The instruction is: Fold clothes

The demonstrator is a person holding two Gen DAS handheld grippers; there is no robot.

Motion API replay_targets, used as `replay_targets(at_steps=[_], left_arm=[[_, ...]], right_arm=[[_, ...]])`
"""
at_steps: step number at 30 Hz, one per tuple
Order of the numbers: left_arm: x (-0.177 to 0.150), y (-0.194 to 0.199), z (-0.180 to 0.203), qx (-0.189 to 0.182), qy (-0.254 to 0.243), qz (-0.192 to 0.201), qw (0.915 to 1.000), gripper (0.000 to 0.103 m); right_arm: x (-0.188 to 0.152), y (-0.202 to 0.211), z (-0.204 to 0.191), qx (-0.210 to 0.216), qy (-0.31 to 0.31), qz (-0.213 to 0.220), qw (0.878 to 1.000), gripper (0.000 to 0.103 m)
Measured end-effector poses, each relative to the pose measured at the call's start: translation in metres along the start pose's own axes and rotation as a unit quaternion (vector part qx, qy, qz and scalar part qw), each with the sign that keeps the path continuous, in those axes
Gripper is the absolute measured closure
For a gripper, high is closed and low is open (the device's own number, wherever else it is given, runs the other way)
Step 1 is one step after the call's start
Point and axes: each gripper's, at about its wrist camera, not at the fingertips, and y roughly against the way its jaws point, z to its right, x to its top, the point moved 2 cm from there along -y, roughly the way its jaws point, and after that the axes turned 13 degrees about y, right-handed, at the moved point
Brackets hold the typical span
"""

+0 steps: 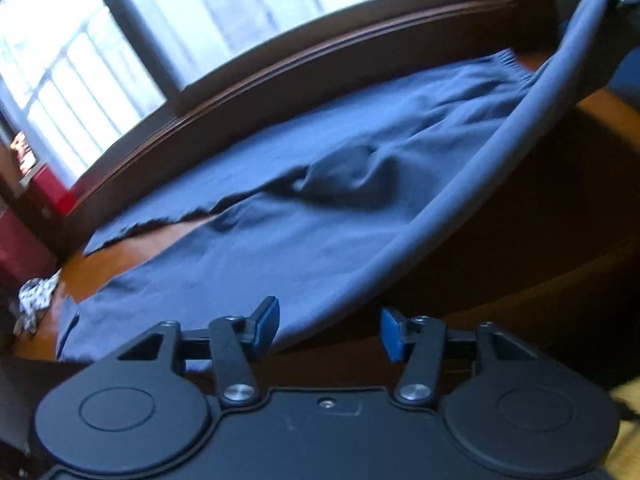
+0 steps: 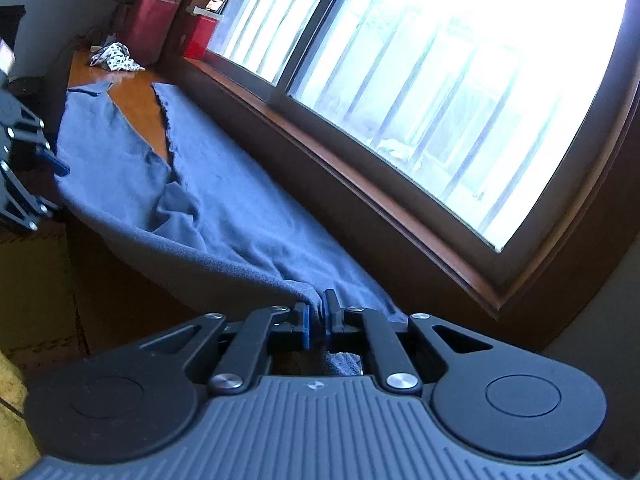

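Blue trousers across the table, one corner pinched, the other side waiting.

Left wrist view: the left tongs [image 1: 328, 330] stand apart and empty, low at the near edge of the orange-brown wooden table [image 1: 120, 256], just beside the hem of the dark blue soft fabric trousers [image 1: 320, 216]. The garment sprawls along the tabletop below the window, its near edge lifted taut toward the upper right, probably to start a fold. Right wrist view: the right tongs [image 2: 316, 318] are clamped on the trousers' waist corner [image 2: 240, 208], pointing along the cloth and holding it raised off the table. A black-and-white patterned crumpled cloth [image 2: 114, 58] lies at the far end.
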Motion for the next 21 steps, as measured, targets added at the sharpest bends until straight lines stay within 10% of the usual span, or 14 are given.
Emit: replay_targets(at_steps=[4,5,6,7,13,21], left_arm=[[0.006,-0.022,-0.004,0.008,0.019,-0.007,0.9998,0.054],[0.008,-0.024,-0.006,0.015,0.025,-0.007,0.9995,0.061],[0.01,-0.026,-0.007,0.022,0.032,-0.007,0.9992,0.098],[0.013,-0.025,-0.011,0.026,0.044,-0.006,0.9987,0.1],[0.046,0.046,-0.055,0.039,0.122,0.044,0.9908,0.1],[0.152,0.004,-0.068,0.018,0.032,0.099,0.9944,0.096]], right_arm=[[0.002,0.001,0.007,-0.003,-0.014,0.007,1.0,0.097],[0.002,0.001,0.009,-0.005,-0.019,0.009,1.0,0.097],[0.002,-0.002,0.011,-0.005,-0.02,0.01,1.0,0.097],[0.001,-0.007,0.012,-0.001,-0.023,0.009,1.0,0.097],[-0.009,-0.01,0.009,0.025,-0.062,-0.011,0.998,0.097],[-0.003,-0.05,0.041,0.01,-0.114,-0.04,0.993,0.097]])
